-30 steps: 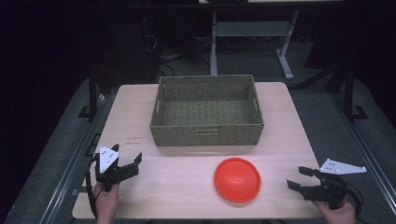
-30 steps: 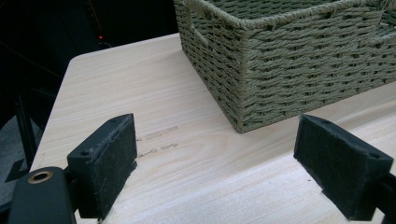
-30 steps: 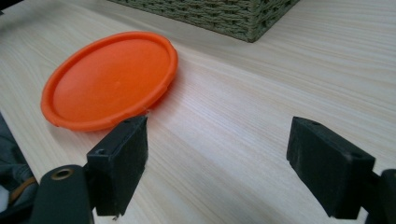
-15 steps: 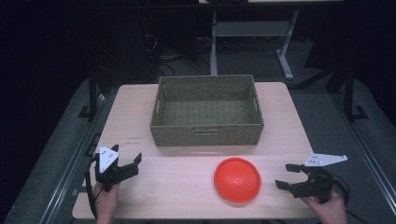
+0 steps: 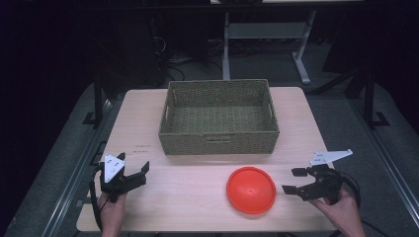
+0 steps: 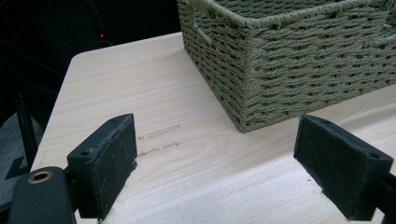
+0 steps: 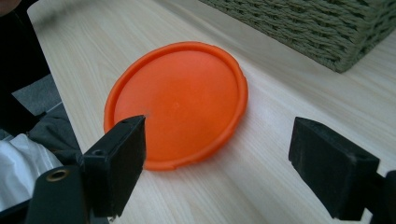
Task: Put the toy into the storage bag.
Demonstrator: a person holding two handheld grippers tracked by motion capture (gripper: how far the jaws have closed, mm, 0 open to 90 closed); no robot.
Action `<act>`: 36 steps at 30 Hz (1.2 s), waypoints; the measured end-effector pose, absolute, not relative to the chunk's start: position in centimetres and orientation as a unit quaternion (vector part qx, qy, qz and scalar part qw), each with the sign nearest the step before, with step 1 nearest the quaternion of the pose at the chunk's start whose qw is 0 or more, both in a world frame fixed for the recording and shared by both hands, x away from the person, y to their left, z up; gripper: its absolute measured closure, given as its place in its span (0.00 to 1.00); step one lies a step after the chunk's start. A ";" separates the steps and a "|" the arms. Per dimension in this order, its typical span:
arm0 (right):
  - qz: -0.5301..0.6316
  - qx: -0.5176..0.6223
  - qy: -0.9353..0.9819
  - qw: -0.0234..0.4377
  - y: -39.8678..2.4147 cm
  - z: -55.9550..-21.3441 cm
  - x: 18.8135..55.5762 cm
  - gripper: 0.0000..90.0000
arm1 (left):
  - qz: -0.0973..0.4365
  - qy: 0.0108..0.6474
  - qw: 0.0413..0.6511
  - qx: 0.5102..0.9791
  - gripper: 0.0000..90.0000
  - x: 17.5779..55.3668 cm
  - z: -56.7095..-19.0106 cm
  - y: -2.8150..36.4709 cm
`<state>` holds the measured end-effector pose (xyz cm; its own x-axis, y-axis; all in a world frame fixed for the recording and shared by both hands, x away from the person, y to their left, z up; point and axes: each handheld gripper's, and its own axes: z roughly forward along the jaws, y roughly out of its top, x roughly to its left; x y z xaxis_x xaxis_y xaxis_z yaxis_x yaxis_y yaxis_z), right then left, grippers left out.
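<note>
An orange round disc [image 5: 251, 189] lies flat on the wooden table [image 5: 197, 182] near its front edge, right of centre; in the right gripper view the disc [image 7: 180, 100] sits just ahead of the jaws. My right gripper [image 5: 295, 179] is open, a short way to the right of the disc and pointing at it, with nothing between its fingers [image 7: 122, 158]. At the front left corner, my left gripper [image 5: 139, 174] stands open and empty above bare wood. A woven green basket [image 5: 219, 116] stands at the back middle; its corner [image 6: 243, 70] shows in the left gripper view.
The basket's inside looks empty. Bare wood stretches between the two grippers in front of the basket. Beyond the table edges the floor is dark, with metal frame legs [image 5: 301, 59] and cables [image 5: 173, 59] behind.
My right gripper has moved left and a little forward from off the table's right edge toward the orange disc. The left gripper, the disc and the basket have stayed where they were.
</note>
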<state>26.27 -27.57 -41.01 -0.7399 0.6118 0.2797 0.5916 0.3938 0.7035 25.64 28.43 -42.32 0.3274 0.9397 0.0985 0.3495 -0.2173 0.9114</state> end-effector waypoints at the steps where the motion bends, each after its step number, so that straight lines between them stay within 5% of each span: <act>1: 0.413 0.361 0.836 0.009 -27.3 -40.9 26.5 0.21 | 0.350 0.462 0.421 0.698 0.14 25.6 -42.3 28.4; 36: 0.314 0.341 0.885 -0.039 -21.1 -42.2 32.4 0.30 | 0.352 0.460 0.425 0.696 0.14 25.5 -42.2 28.4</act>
